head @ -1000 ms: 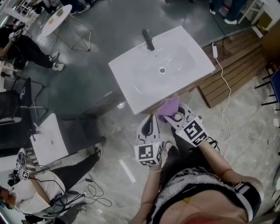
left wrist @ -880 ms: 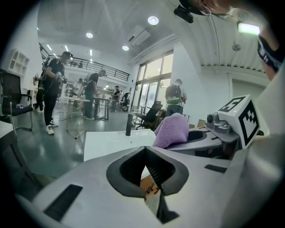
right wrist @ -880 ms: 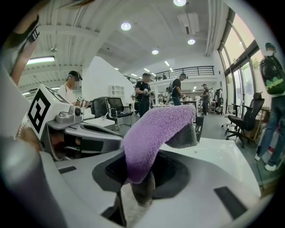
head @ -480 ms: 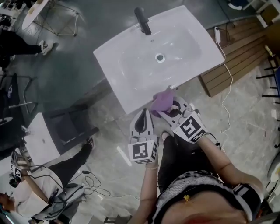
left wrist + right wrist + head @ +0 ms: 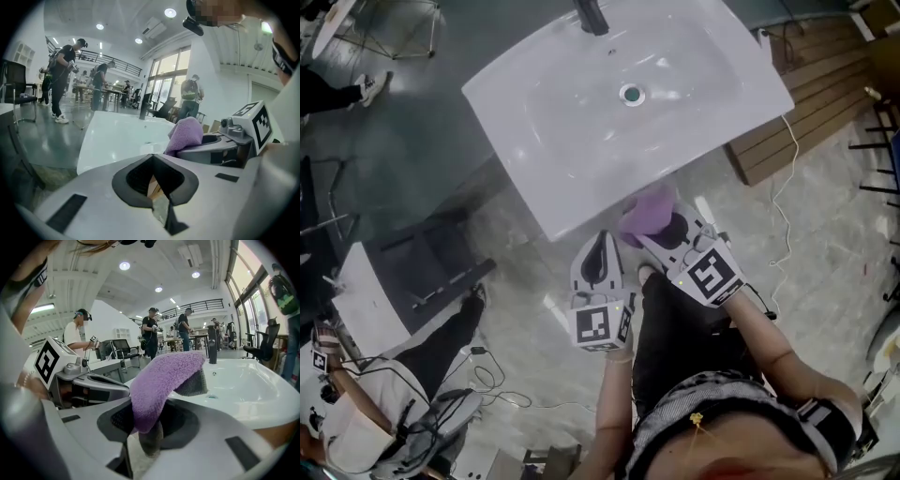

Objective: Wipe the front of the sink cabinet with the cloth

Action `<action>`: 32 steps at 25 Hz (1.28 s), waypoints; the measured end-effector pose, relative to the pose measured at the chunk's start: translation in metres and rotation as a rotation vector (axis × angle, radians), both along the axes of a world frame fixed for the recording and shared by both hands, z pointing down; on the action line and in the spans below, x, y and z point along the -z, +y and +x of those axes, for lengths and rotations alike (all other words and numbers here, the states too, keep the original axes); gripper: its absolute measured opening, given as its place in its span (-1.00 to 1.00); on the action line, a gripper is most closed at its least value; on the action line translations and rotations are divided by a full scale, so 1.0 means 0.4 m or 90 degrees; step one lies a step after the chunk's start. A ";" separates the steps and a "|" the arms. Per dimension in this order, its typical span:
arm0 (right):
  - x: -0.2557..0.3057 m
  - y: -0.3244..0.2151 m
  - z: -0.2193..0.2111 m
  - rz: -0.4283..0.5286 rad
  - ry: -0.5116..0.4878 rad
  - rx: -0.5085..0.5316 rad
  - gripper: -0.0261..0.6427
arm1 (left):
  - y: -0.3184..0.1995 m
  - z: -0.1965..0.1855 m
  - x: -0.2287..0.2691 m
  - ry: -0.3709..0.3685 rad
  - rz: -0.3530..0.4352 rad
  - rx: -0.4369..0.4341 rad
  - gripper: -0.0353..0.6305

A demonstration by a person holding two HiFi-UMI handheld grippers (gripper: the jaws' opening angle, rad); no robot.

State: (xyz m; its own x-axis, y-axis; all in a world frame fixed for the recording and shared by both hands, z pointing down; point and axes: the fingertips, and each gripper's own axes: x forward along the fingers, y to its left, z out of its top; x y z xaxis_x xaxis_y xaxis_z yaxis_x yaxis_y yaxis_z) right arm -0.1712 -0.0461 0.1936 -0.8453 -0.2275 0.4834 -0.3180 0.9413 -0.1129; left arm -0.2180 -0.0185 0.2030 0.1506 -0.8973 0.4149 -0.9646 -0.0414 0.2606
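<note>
At centre frame, the right claw [image 5: 656, 236] pinches the purple cloth [image 5: 649, 208]. It looks soft, light and floppy, best gripped at a bunched fold. The left claw [image 5: 602, 247] is clenched and empty.

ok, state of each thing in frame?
cloth: gripped, bunched up at the sink's front edge
right gripper: shut on cloth
left gripper: shut, empty
sink: basin empty
tap: no water seen running
</note>
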 end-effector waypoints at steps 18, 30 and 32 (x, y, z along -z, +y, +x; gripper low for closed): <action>-0.404 0.087 0.076 0.052 -0.052 0.006 -0.43 | 0.029 0.009 -0.446 0.006 0.075 0.012 -0.89; -0.598 0.059 -0.008 0.176 -0.152 0.062 -0.43 | 0.053 -0.054 -0.717 -0.031 0.171 0.086 -0.89; -0.585 0.066 -0.009 0.174 -0.169 0.044 -0.43 | 0.068 -0.066 -0.723 -0.045 0.157 0.086 -0.89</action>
